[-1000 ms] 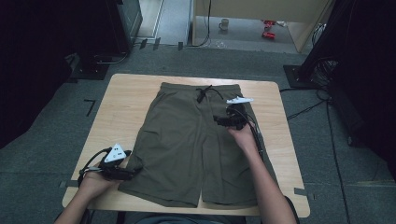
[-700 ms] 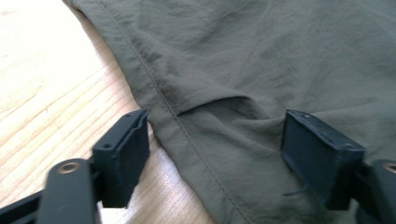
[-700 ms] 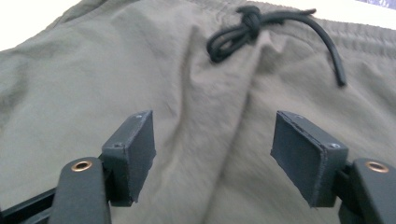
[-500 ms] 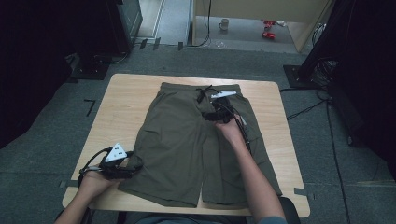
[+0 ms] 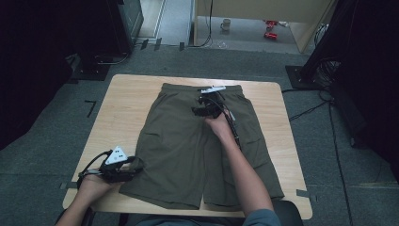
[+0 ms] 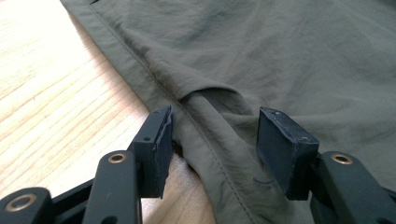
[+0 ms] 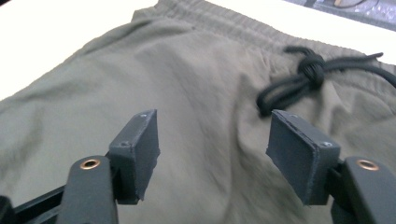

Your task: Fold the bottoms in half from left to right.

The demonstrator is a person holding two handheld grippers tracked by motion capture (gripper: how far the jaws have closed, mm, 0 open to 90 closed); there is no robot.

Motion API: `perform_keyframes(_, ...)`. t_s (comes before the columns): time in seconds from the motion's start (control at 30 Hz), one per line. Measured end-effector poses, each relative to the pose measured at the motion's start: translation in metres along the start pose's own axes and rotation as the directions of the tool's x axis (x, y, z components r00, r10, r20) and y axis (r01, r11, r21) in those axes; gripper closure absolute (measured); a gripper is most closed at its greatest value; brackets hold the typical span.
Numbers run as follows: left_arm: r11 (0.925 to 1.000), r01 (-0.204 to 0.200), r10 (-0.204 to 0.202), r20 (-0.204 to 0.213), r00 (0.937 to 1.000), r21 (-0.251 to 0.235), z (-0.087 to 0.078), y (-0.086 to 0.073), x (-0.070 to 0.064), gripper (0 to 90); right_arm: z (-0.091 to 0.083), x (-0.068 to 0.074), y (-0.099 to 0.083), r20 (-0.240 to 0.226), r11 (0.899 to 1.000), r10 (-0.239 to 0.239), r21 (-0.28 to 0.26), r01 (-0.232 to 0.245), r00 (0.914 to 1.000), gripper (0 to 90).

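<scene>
Shorts [image 5: 202, 146] lie spread flat on the table [image 5: 117, 108], unfolded, so the folding looks barely begun. The left gripper [image 6: 212, 149] straddles the hem of the shorts' outer leg edge, jaws apart, not yet pinching. The right gripper [image 7: 212, 158] hovers above the shorts just below the drawstring [image 7: 303, 77], jaws wide, probably holding nothing. No containers are on the table.

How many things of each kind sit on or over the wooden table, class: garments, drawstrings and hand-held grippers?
Olive-green fabric shorts: 1
Black knotted cord drawstring: 1
Black two-jaw hand-held grippers: 2, the left hand-held gripper at the shorts' side seam and the right hand-held gripper near the waistband
Total: 4
</scene>
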State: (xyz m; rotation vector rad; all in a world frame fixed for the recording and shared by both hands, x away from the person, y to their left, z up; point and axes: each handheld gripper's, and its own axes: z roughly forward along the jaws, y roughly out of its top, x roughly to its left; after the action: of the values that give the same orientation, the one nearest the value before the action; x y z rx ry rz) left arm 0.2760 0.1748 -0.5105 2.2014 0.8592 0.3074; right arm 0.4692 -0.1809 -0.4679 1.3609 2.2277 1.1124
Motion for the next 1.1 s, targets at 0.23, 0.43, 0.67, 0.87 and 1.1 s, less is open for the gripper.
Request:
perform_keyframes(0.23,0.9977,0.064,-0.064,0.024,0.9976,0.025,-0.004,0.001,0.002,45.0,0.019,0.015,0.01,-0.017,1.0,0.003,0.029,-0.003,0.9999,33.7)
perform_keyframes(0.43,0.9986,0.049,-0.049,0.029,0.9983,0.022,-0.006,-0.002,-0.003,43.8,0.035,0.028,0.022,-0.02,0.999,-0.03,0.033,0.031,0.9994,33.7)
perform_keyframes(0.67,0.9985,0.043,-0.044,0.029,0.9986,0.035,-0.006,-0.001,-0.01,43.3,0.052,0.04,0.032,-0.036,0.999,-0.041,0.029,0.042,0.9985,32.6)
perform_keyframes(0.87,0.9989,0.04,-0.04,0.035,0.9986,0.025,-0.007,-0.004,-0.012,43.1,0.073,0.043,0.033,-0.052,0.999,-0.03,0.043,0.032,0.9982,35.1)
perform_keyframes(1.1,0.9989,0.04,-0.04,0.032,0.9987,0.024,-0.007,-0.004,-0.013,45.1,0.095,0.054,0.036,-0.065,0.998,-0.036,0.045,0.039,0.9972,34.6)
